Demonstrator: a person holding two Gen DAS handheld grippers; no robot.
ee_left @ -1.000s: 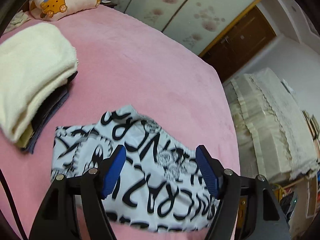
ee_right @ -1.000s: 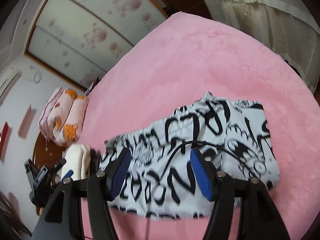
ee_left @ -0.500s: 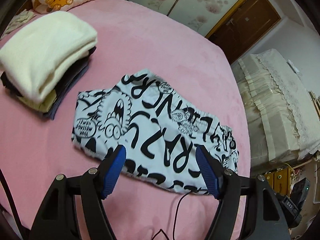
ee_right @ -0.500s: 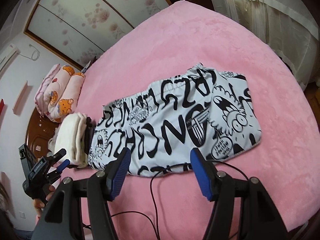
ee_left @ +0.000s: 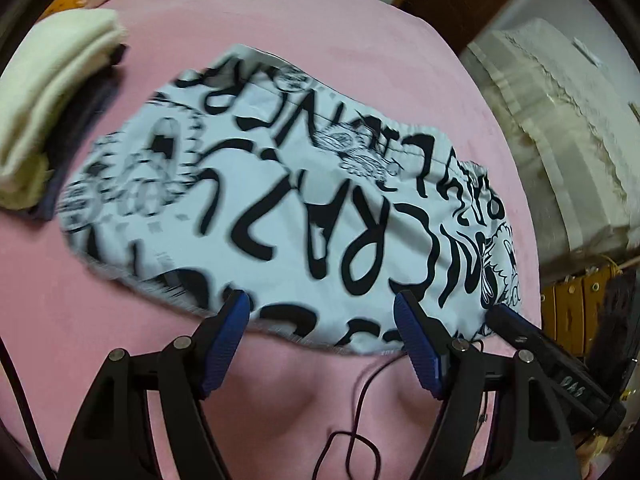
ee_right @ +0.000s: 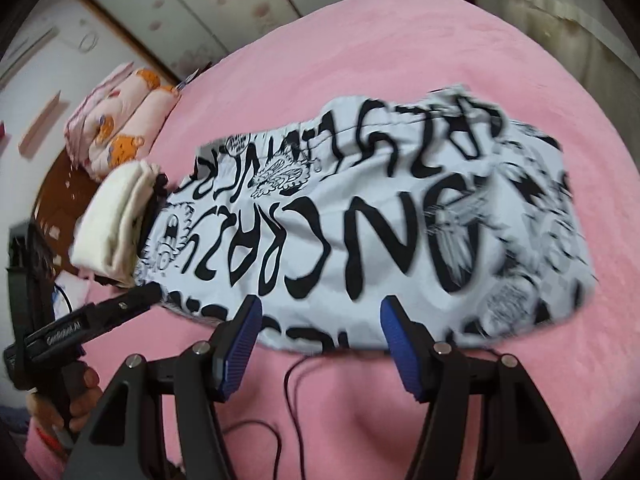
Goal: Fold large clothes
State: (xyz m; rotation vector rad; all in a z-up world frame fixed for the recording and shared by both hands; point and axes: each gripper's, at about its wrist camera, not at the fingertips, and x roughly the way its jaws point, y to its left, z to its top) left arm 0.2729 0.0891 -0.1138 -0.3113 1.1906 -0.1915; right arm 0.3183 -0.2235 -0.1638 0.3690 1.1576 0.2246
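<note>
A white garment with bold black lettering and cartoon prints lies flat on the pink bed cover. My left gripper hovers at the garment's near hem. Its jaws are opening a little, and the blue pads do not press on the cloth. My right gripper stands open over the same near edge, further along it. From the right wrist view the left gripper shows low on the left, held by a hand.
A stack of folded clothes with a cream top layer sits beside the garment's far end. Bear-print bedding lies beyond it. A thin black cable trails on the bed near me. A lace-covered unit stands past the bed's edge.
Both grippers have drawn back from over the garment and then dropped toward its near hem, so the cloth now fills more of each view. Nothing was taken hold of.
</note>
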